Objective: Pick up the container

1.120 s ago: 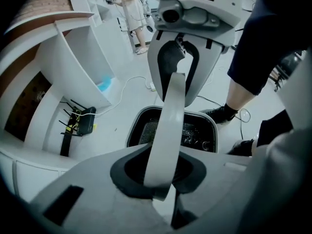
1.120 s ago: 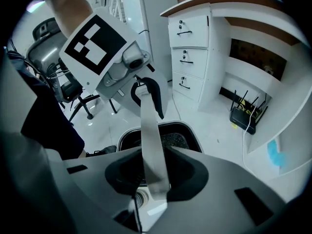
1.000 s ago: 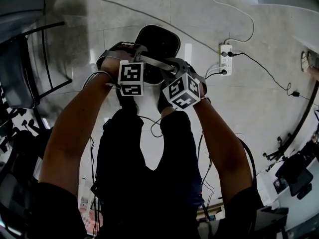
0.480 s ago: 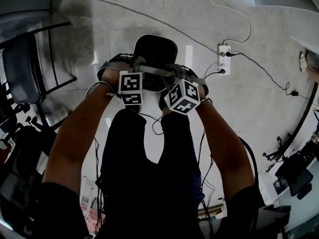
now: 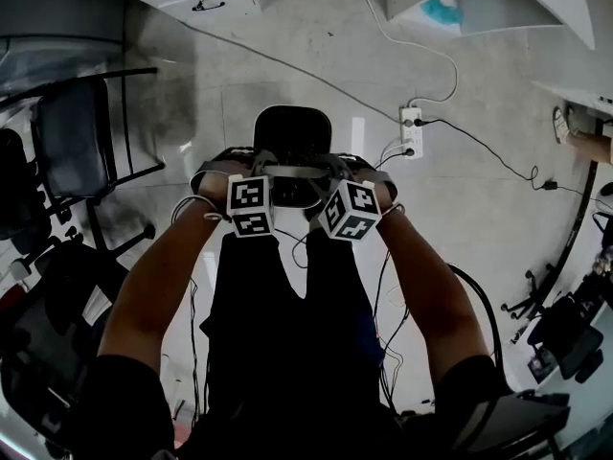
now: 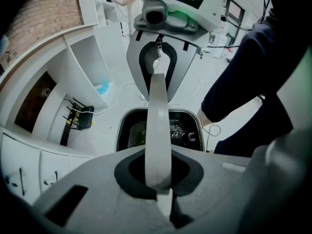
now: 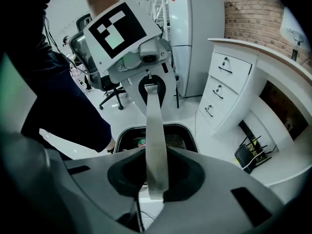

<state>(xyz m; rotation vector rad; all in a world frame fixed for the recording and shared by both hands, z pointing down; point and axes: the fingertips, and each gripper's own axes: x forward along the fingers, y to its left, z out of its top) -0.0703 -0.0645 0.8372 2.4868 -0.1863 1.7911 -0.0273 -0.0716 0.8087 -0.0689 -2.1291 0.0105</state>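
The left gripper [image 5: 261, 169] clamps the grey handle [image 6: 158, 112] of the container [image 5: 294, 127]. The right gripper [image 5: 340, 169], jaws just closing, pinches it too. Best raise both evenly, keeping it level.

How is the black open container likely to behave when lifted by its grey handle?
The black open-topped container will probably swing, since it hangs under one pale grey band handle. It may tilt: loose items lie inside. The band looks straight, so probably stiff.

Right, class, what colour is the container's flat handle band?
Plain pale grey handle band, above the black container; best in the left gripper view.
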